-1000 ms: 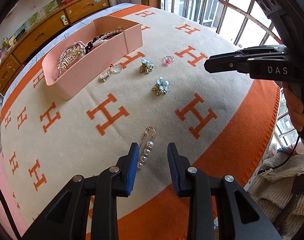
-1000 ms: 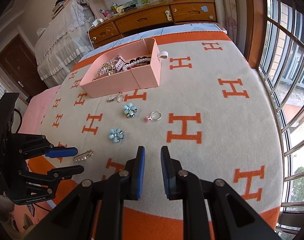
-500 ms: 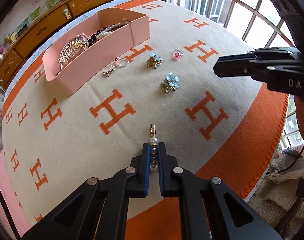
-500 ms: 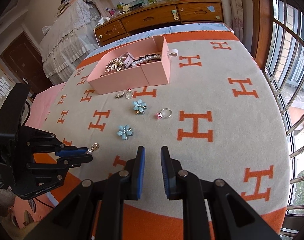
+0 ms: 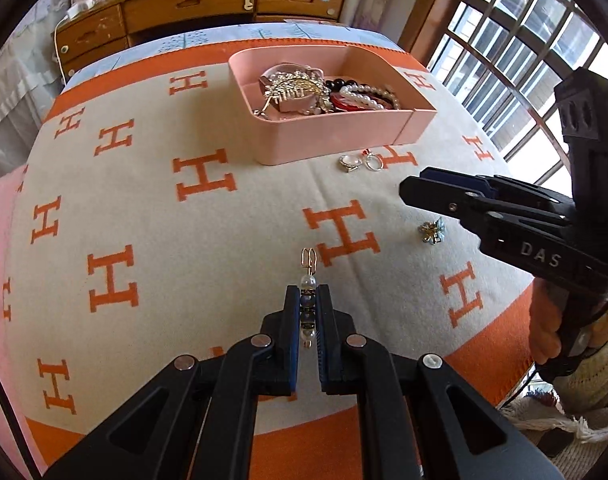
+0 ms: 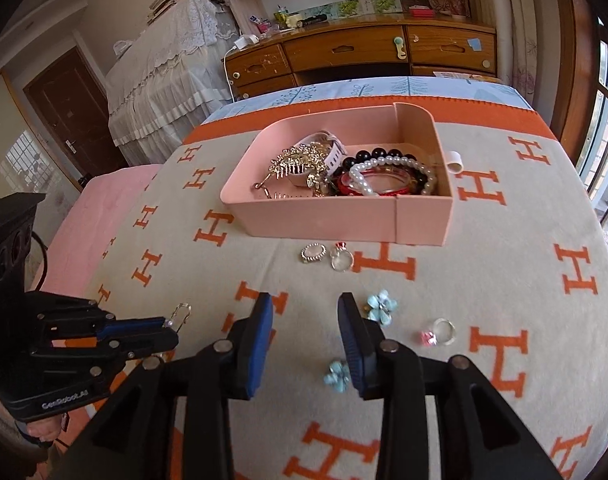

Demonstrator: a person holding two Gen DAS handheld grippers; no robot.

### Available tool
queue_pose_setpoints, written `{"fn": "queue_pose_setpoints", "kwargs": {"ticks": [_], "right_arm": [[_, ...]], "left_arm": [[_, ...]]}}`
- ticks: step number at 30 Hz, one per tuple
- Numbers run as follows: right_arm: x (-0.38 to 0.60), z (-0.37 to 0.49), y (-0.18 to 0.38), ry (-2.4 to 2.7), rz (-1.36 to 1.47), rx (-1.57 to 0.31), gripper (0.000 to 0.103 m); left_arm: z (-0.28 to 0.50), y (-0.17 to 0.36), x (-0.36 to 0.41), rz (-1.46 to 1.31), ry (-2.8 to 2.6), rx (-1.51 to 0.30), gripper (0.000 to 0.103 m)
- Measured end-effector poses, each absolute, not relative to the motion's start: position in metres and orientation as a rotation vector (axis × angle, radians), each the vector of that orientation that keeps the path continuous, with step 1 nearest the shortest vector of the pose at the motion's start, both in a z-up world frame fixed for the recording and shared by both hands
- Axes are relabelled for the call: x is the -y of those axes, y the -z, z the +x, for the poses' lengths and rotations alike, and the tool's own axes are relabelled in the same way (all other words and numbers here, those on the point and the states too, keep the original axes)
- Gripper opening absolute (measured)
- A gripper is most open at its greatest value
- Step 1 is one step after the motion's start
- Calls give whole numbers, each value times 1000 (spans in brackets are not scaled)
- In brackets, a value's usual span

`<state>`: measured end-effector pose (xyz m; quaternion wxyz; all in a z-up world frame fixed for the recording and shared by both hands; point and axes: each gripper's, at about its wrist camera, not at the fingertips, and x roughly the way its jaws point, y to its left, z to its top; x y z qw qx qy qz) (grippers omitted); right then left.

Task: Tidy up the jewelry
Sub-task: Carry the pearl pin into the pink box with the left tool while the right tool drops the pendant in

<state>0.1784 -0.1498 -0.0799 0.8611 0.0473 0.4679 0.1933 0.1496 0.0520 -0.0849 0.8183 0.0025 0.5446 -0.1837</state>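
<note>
My left gripper [image 5: 307, 300] is shut on a pearl brooch pin [image 5: 308, 280] and holds it above the blanket; its gold clasp sticks out in front and shows in the right wrist view [image 6: 182, 312]. My right gripper [image 6: 305, 316] is open and empty above the blanket. It also shows in the left wrist view [image 5: 413, 188]. A pink box [image 6: 304, 224] with bracelets, a hair comb and pearls stands farther back. Two rings [image 6: 312, 253] lie in front of it. Two blue flower pieces [image 6: 381, 306] and a pink-stone ring [image 6: 437, 334] lie near my right gripper.
The orange and beige H-pattern blanket [image 5: 144, 208] covers the bed. A wooden dresser [image 6: 343, 56] stands behind it. Barred windows [image 5: 523, 40] are on the right, and a lace-covered piece of furniture [image 6: 164, 64] on the left.
My left gripper closed on the pearl pin, lifted it and turned toward the pink box. My right gripper opened wider and moved forward over the flower pieces.
</note>
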Motion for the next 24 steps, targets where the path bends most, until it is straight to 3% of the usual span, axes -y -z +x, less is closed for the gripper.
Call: {"fn": "queue_pose_setpoints", "kwargs": {"ticks": [6, 24], "right_arm": [[131, 198, 102, -404, 87, -1046, 34], [99, 213, 105, -291, -99, -961, 34]], "left_arm": [[154, 95, -76, -80, 391, -1161, 5], [171, 106, -101, -190, 452, -1148, 5]]}}
